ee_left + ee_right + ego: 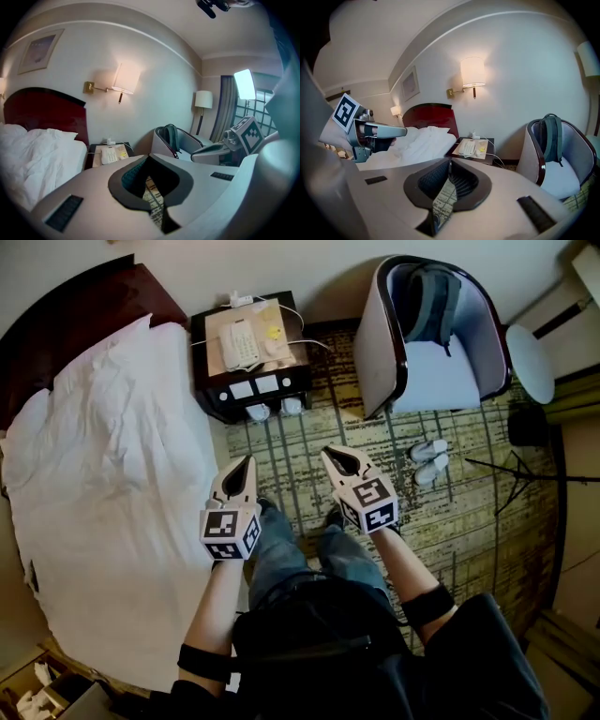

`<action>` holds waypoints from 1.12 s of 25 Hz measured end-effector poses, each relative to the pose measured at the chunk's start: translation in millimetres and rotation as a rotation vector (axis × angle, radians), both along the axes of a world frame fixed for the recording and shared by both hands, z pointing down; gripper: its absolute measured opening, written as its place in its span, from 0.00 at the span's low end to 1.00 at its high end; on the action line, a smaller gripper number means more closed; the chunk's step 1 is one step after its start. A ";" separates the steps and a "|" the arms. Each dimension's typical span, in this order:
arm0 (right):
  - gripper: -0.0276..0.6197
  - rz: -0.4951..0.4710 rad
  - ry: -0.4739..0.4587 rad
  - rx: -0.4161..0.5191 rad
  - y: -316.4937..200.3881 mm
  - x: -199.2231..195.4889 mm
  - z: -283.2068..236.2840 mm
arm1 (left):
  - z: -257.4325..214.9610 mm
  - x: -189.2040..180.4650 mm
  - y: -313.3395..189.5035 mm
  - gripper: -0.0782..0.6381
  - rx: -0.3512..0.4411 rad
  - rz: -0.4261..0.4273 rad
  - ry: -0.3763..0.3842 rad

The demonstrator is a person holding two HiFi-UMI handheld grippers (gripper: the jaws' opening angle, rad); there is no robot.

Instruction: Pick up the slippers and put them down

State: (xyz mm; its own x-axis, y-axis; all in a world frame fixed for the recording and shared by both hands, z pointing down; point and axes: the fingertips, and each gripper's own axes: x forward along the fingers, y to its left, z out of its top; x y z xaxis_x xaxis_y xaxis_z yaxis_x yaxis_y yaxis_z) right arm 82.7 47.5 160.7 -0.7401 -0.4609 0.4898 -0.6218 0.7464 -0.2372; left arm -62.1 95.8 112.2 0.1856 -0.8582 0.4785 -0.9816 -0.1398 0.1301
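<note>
Nothing is done yet: the slippers (429, 450) lie just before the chair (441, 381), untouched. Left gripper (247, 461) and right gripper (329, 452) hang short of the chair, jaws pressed together on nothing.

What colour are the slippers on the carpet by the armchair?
White slippers, clearest in head view.

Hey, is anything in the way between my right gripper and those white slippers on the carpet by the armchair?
Nothing visible is. Only bare patterned carpet lies between the right gripper and the pair of white slippers. The grey armchair stands beyond them, not in the path.
</note>
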 end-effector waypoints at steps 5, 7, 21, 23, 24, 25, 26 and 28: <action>0.11 0.050 0.001 -0.041 -20.5 -25.5 43.7 | 36.6 -22.3 -22.5 0.11 -0.029 0.021 -0.008; 0.22 0.058 -0.001 -0.053 -30.0 -39.0 69.7 | 59.6 -34.8 -29.4 0.11 -0.033 0.019 -0.008; 0.54 0.168 -0.113 -0.207 -106.9 -98.3 376.1 | 331.3 -91.8 -91.5 0.11 -0.019 0.033 -0.032; 0.58 0.198 -0.147 -0.245 -118.0 -102.8 420.2 | 370.8 -95.8 -102.0 0.11 -0.022 0.037 -0.033; 0.58 0.217 -0.168 -0.264 -124.7 -104.1 440.6 | 389.3 -96.3 -108.2 0.11 -0.022 0.043 -0.035; 0.58 0.240 -0.191 -0.284 -131.8 -104.7 459.8 | 407.0 -95.7 -114.7 0.11 -0.021 0.052 -0.038; 0.61 0.267 -0.217 -0.307 -138.6 -105.0 478.3 | 424.1 -94.5 -120.9 0.11 -0.021 0.064 -0.041; 0.61 0.321 -0.266 -0.349 -151.5 -105.8 514.2 | 457.4 -91.7 -133.3 0.11 -0.021 0.090 -0.048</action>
